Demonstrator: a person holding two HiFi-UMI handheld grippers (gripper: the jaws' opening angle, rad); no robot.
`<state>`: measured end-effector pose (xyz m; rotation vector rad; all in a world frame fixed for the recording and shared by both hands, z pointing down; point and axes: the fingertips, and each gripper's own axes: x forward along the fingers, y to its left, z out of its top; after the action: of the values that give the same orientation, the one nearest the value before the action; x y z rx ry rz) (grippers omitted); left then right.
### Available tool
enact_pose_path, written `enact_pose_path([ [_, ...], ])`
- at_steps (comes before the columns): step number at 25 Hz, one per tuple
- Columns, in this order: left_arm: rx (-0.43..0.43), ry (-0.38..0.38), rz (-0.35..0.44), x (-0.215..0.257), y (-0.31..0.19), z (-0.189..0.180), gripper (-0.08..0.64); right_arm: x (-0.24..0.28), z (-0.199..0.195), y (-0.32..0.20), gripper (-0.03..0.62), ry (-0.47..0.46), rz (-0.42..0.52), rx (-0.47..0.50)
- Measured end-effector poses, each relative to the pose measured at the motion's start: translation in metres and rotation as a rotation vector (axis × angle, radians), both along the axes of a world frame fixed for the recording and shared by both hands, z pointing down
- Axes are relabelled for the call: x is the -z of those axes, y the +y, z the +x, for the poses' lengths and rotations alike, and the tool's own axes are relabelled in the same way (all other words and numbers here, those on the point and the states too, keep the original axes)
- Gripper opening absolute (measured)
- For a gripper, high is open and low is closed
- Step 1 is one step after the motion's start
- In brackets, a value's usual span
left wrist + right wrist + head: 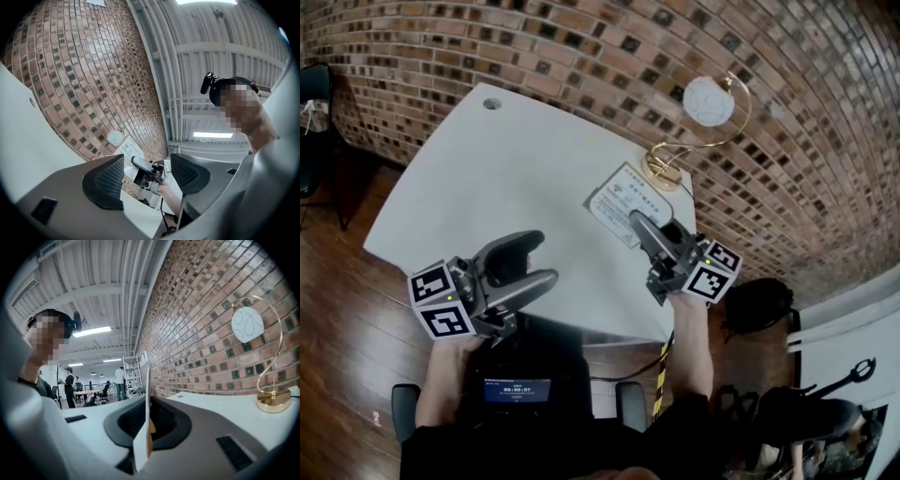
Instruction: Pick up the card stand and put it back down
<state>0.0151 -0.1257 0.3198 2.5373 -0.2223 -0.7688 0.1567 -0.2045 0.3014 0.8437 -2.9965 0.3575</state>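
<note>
Two grippers out, both on the near side of the gold lamp [708,101] with its white disc. On the right gripper [638,223], jaws clenched tight on the card stand [619,197], a white printed card pinched along its near edge. In the right gripper view, card edge-on and upright between the two pressed pads, with the lamp off to the right of it. In the head view, card just in front of the lamp's round gold base, close to it but apart, printed face tilted up toward the camera. Contact between the card's bottom edge and the white table [516,169] under the lamp: not to be judged from any view. On the left gripper [541,259], jaws released and spread wide, nothing between the pads; well to the left of the lamp and nearer the person, jaw tips over the table's near part. Through that gap in the left gripper view, only the far-off right gripper and the card, with the lamp's disc just left of the card. Directly behind the lamp, a brick wall [787,141]. Far to the left of the lamp, a small round hole [492,103] in the tabletop. Beyond the table edge on the side away from the lamp, wooden floor [347,309]. Down on that floor, nearer the person than the lamp, a black bag [759,305]. Far off in an open room, across the card from the lamp in the right gripper view, several people [70,380] standing.
</note>
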Motion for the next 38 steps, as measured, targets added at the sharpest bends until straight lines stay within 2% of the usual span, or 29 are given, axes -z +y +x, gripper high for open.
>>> enact_pose_path([
  [10,0.016,0.001,-0.014,-0.005,-0.01,-0.009,0.302,-0.006,-0.018,-0.015,0.026,-0.014,-0.048,0.09],
  [22,0.019,-0.001,-0.025,-0.003,-0.031,-0.012,0.302,-0.001,-0.034,-0.042,0.026,-0.009,-0.057,0.156],
  [31,0.005,-0.019,-0.008,-0.002,-0.039,-0.002,0.304,-0.001,-0.033,-0.06,0.026,-0.023,-0.062,0.176],
  [38,0.025,-0.036,-0.01,-0.009,-0.053,0.002,0.302,-0.013,-0.027,-0.08,0.026,-0.026,-0.081,0.18],
])
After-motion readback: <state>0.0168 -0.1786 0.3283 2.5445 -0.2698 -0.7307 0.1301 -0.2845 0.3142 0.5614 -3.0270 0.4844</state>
